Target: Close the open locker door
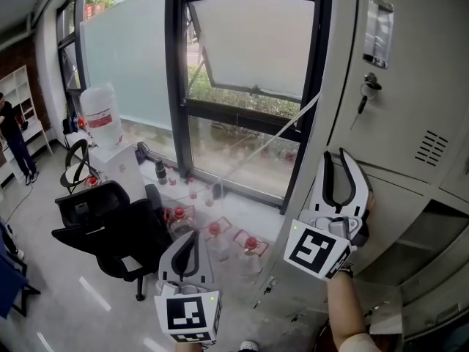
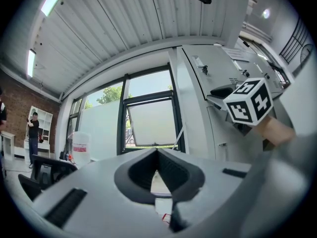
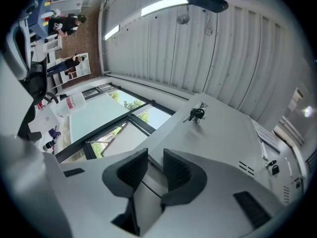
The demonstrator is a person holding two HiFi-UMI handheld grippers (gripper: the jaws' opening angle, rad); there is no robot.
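Right gripper [image 1: 335,160]: jaws half apart, nothing pinched; tips at locker door [image 1: 399,116] (key [image 1: 364,94] above them) | Left gripper [image 1: 194,235]: jaws together, empty; lower, to its left

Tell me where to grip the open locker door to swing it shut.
Take the open locker door by its free edge, from the window side, jaws straddling the thin sheet: it's a flat panel, no handle showing. The right gripper stands at that edge.
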